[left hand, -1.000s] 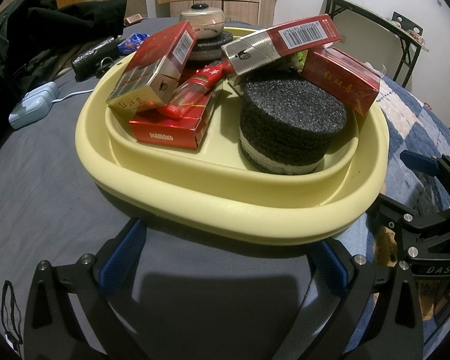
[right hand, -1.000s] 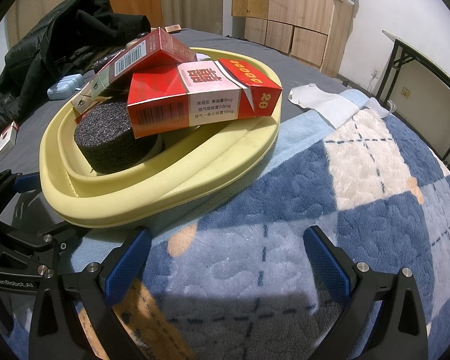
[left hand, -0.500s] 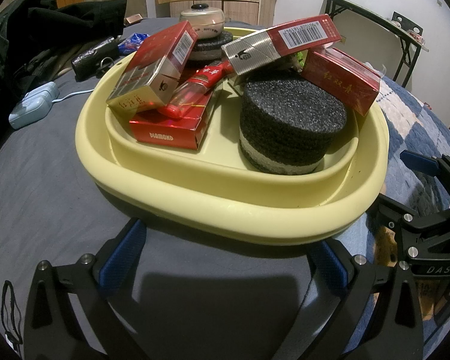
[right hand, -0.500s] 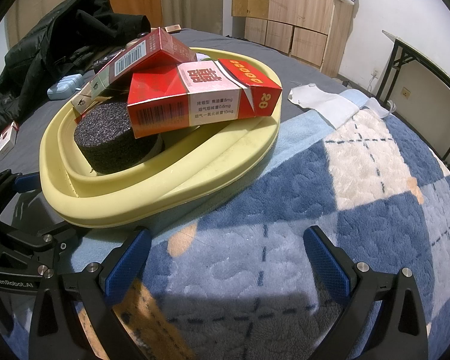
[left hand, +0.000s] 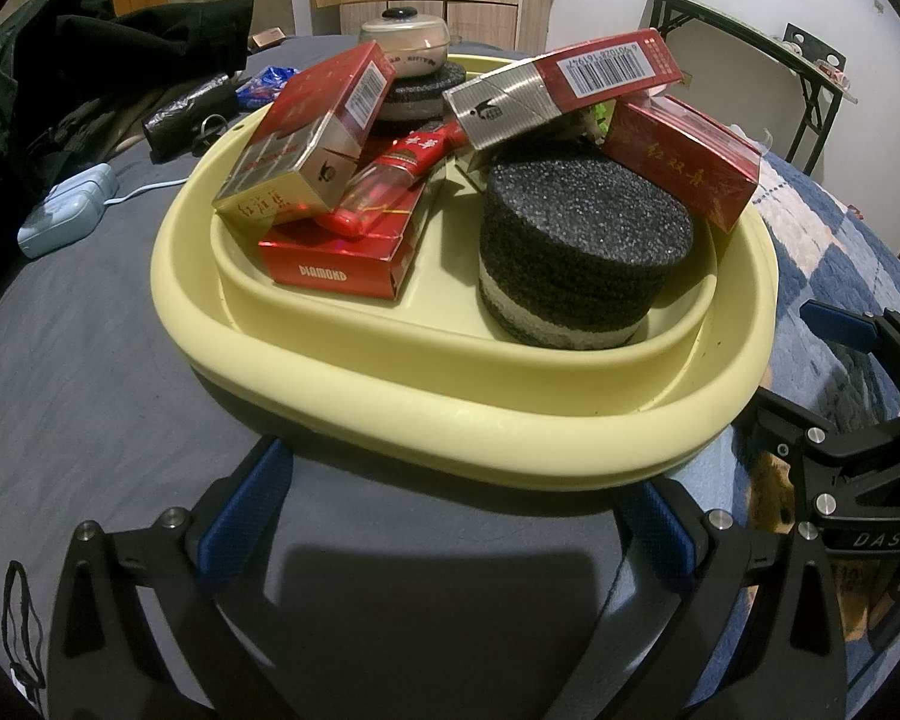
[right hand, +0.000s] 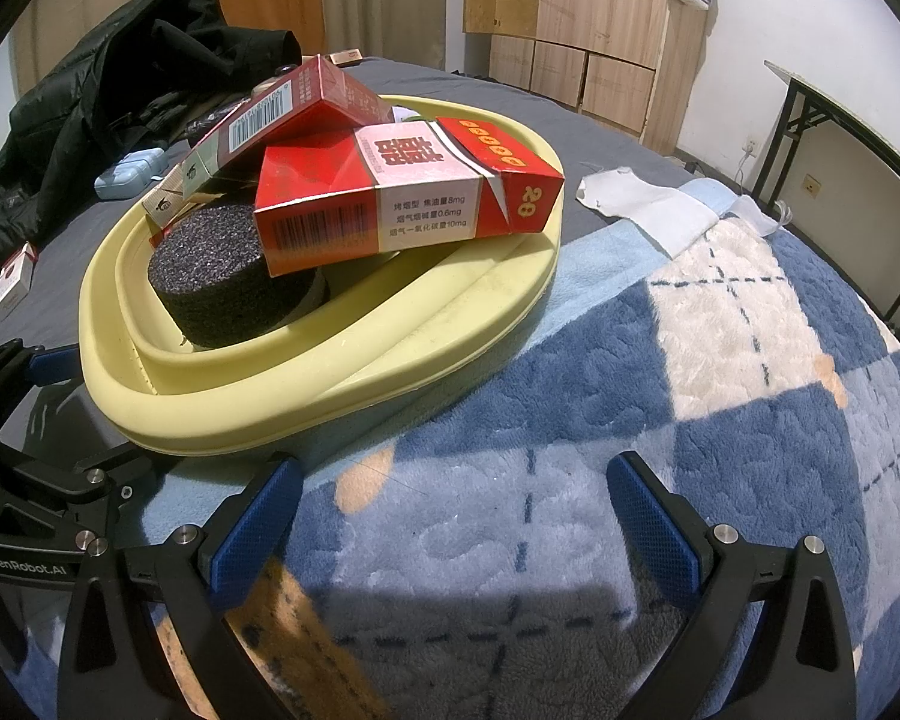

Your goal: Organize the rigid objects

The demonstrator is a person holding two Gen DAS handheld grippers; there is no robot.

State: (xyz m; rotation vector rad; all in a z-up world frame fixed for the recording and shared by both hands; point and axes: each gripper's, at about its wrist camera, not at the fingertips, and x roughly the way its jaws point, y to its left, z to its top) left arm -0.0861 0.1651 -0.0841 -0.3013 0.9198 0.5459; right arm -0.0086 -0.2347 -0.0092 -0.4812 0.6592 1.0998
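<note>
Cartons made up most of the load: red cardboard cigarette packs lay heaped in the pale yellow oval plastic tray (left hand: pixel 450 420) on the bed, near the seam where the grey sheet (left hand: pixel 60 390) met the blue-and-cream checked fleece blanket (right hand: pixel 750 360). One red-and-silver pack with a barcode (left hand: pixel 564 87) lay tilted across the black foam cylinder (left hand: pixel 582 252), its long axis running left to right in the left wrist view. A red-and-white pack (right hand: pixel 408 198) rested on the same cylinder, its end overhanging the tray's blanket-side rim. The left claw (left hand: pixel 450 516) sat just short of the tray's near rim, wide open and empty. The right claw (right hand: pixel 456 504) was over the blanket beside the tray, also spread and empty, and probably nearer the overhanging pack.
</note>
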